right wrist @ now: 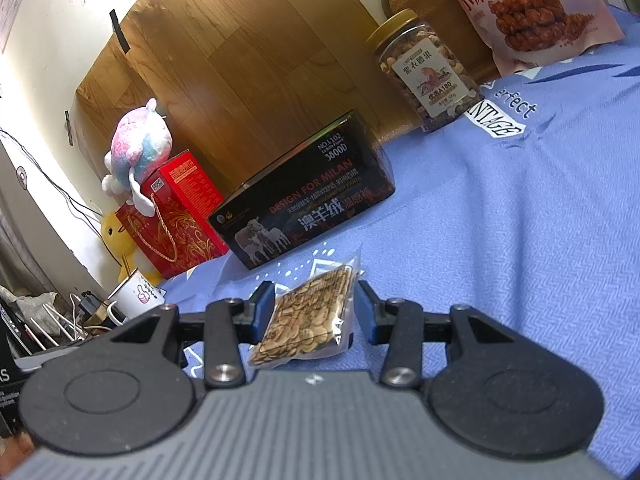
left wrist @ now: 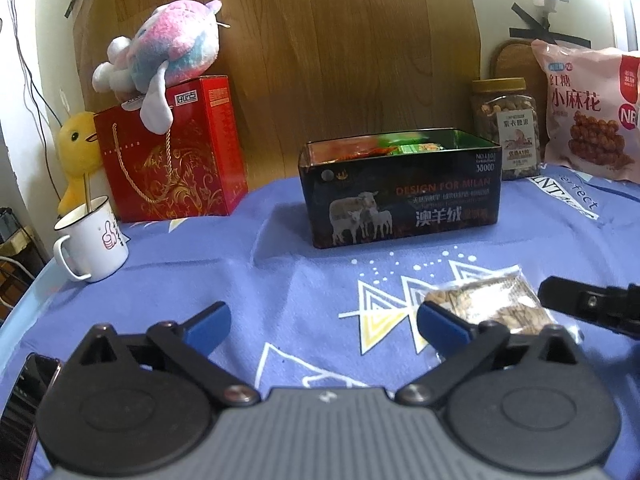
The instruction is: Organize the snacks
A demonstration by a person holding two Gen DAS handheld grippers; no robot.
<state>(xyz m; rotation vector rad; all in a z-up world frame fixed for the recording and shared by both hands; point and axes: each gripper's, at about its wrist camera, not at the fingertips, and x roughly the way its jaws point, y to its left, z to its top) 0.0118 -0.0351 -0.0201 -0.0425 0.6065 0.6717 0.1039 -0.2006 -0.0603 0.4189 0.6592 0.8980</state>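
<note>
The left black two-finger gripper with blue pads has a ribbed grey housing bearing a small white mark, flanked by two round black discs. Black linkage bars with silver screws run forward to triangular brackets. The right black gripper with blue pads looks the same.

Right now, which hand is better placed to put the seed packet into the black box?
Right: its tool already brackets the seed packet. The left tool is open and empty, beside it.
</note>
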